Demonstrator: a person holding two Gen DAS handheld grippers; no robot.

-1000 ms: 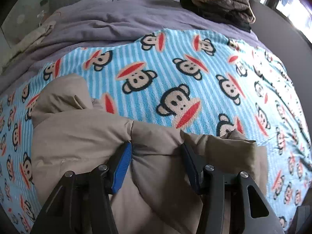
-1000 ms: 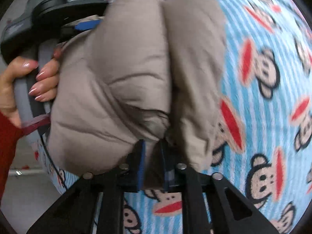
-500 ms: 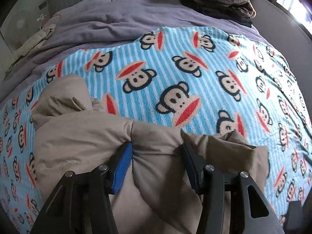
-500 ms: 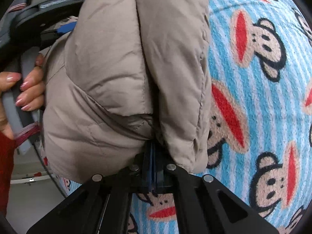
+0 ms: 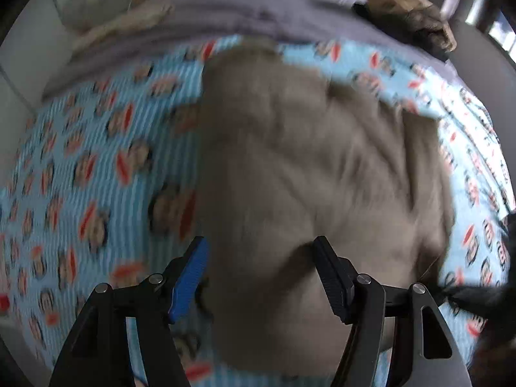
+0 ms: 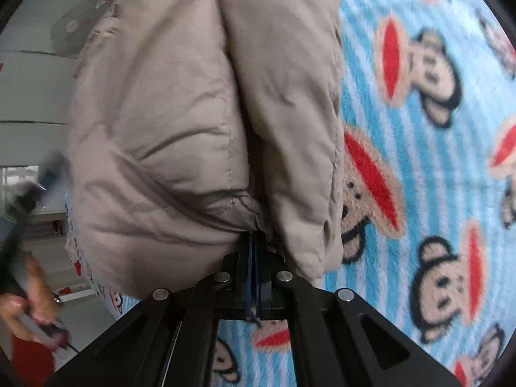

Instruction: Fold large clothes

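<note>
A beige padded jacket (image 5: 306, 161) lies folded into a bundle on the blue monkey-print blanket (image 5: 80, 161). My left gripper (image 5: 261, 258) hangs above the jacket's near end. Its jaws are opening, and the pads stand clear of the fabric; the view is blurred by motion. In the right wrist view the jacket (image 6: 193, 96) fills the upper left. My right gripper (image 6: 252, 248) is shut on its lower edge, where two puffy folds meet. The left gripper (image 6: 29, 200) and the hand (image 6: 29, 303) holding it show as a blur at the left edge.
The blanket (image 6: 435, 161) covers a bed with a grey-purple duvet (image 5: 274, 9) at the far side. A pile of striped and dark clothes (image 5: 409, 22) sits at the far right, and a pale cloth (image 5: 129, 22) at the far left. Floor shows left of the bed (image 6: 32, 96).
My left gripper let go of the jacket, widened its jaws and swung away fast. My right gripper closed fully on the jacket's edge and stayed in place.
</note>
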